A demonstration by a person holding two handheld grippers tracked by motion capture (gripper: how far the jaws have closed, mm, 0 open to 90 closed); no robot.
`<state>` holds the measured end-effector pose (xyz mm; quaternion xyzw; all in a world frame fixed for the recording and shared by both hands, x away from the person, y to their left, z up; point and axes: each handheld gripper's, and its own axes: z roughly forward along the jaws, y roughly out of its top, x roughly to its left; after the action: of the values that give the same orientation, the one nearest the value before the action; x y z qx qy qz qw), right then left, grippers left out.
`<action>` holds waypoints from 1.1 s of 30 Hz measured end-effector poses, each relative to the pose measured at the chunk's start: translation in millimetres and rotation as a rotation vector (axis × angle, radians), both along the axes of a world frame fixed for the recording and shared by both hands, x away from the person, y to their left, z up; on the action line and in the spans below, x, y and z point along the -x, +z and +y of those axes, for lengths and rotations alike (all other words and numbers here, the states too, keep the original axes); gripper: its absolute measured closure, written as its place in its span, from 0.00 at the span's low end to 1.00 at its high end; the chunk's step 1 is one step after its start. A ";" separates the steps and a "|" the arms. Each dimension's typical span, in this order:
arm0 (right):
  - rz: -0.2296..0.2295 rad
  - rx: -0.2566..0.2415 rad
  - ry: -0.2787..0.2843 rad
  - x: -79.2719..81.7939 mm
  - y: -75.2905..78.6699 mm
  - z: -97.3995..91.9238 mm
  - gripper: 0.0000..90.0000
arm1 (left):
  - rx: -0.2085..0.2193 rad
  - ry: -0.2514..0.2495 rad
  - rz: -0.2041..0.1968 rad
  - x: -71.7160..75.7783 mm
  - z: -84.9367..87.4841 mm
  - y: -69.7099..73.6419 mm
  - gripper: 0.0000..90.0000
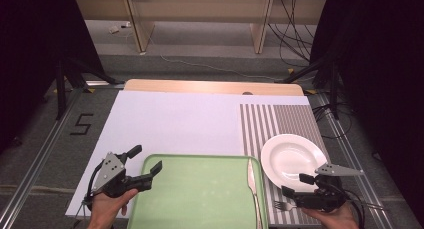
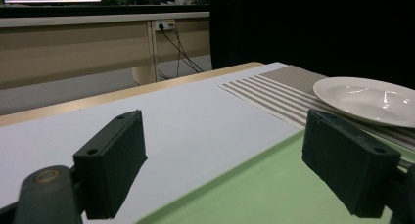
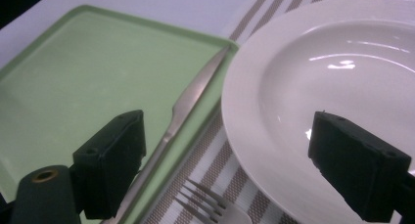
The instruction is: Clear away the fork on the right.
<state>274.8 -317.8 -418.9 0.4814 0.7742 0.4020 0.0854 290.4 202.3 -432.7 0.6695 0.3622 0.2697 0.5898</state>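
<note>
My high view looks forward and down from above the near edge, taking in the whole table (image 1: 170,119) and the floor beyond. My left gripper view sits low and close over the green tray's (image 2: 254,185) far-left corner, facing across the table toward the white plate (image 2: 367,99). My right gripper view looks steeply down, very near the plate (image 3: 313,87), knife (image 3: 186,101) and fork (image 3: 210,207). All three views share tray and plate.

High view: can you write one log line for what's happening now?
left gripper: open, over green tray corner | right gripper: open, above fork, beside white plate | knife: on tray
</note>
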 end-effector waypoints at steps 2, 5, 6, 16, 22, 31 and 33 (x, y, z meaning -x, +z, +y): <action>0.007 0.021 0.001 1.6 -2.2 -2.9 0.17 | -0.001 0.000 0.000 0.0 -0.1 0.0 0.18; 0.015 0.020 -0.012 4.9 -4.0 -7.1 0.17 | 0.000 0.000 0.000 0.0 0.1 -0.1 0.18; 0.011 0.012 -0.011 5.7 -4.7 -8.6 0.17 | 0.000 0.001 0.001 -0.1 0.2 -0.2 0.18; 0.054 0.059 -0.063 11.9 -9.1 -22.2 0.17 | -0.005 0.000 0.001 -0.1 -0.2 -0.3 0.18; 0.086 0.064 -0.097 14.8 -10.1 -25.5 0.17 | -0.005 -0.001 0.001 0.0 -0.6 -0.4 0.18; 0.060 0.100 -0.080 12.4 -15.8 -34.3 0.17 | -0.002 0.001 0.000 0.2 -0.4 -0.1 0.18; 0.072 0.115 -0.079 13.8 -16.0 -37.3 0.17 | -0.003 0.001 0.000 0.1 -0.4 -0.1 0.18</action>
<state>261.0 -355.1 -434.9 0.5202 0.7788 0.3357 0.1007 290.3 201.9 -432.8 0.6704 0.3619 0.2705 0.5885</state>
